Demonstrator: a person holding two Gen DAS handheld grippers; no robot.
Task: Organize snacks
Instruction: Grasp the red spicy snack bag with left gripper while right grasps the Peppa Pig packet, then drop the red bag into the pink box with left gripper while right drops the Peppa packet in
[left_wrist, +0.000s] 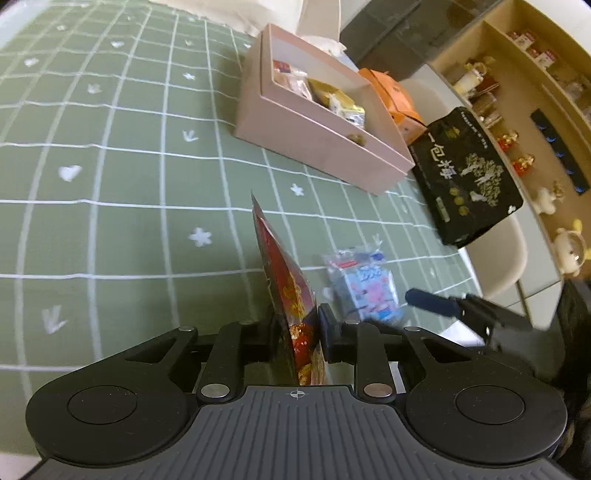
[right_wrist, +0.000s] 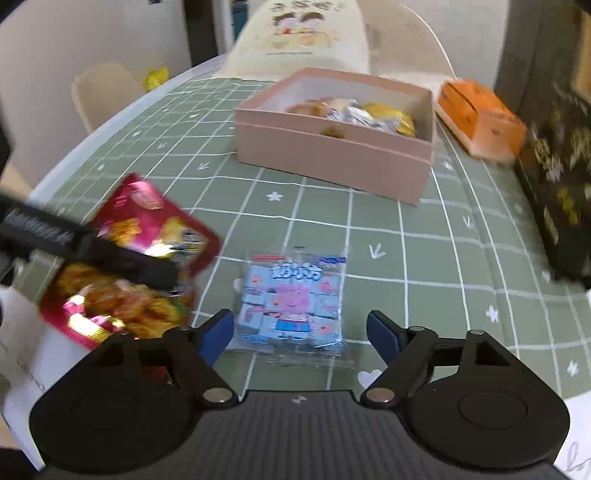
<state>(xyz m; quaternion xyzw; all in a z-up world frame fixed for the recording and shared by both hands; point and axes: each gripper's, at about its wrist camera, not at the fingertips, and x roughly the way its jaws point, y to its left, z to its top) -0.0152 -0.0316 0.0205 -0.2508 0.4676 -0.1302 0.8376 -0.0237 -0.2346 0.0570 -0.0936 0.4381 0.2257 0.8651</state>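
My left gripper is shut on a red snack packet, held edge-on above the green checked tablecloth; the packet also shows in the right wrist view with a left finger across it. My right gripper is open, its blue-tipped fingers either side of a blue Peppa Pig snack bag lying on the cloth; this bag also shows in the left wrist view. A pink open box with several snacks inside stands further back, also in the right wrist view.
An orange carton sits right of the pink box, and a black box with gold print stands at the table's right edge. Chairs and a cushion lie beyond the far edge. Shelves with ornaments stand off the table.
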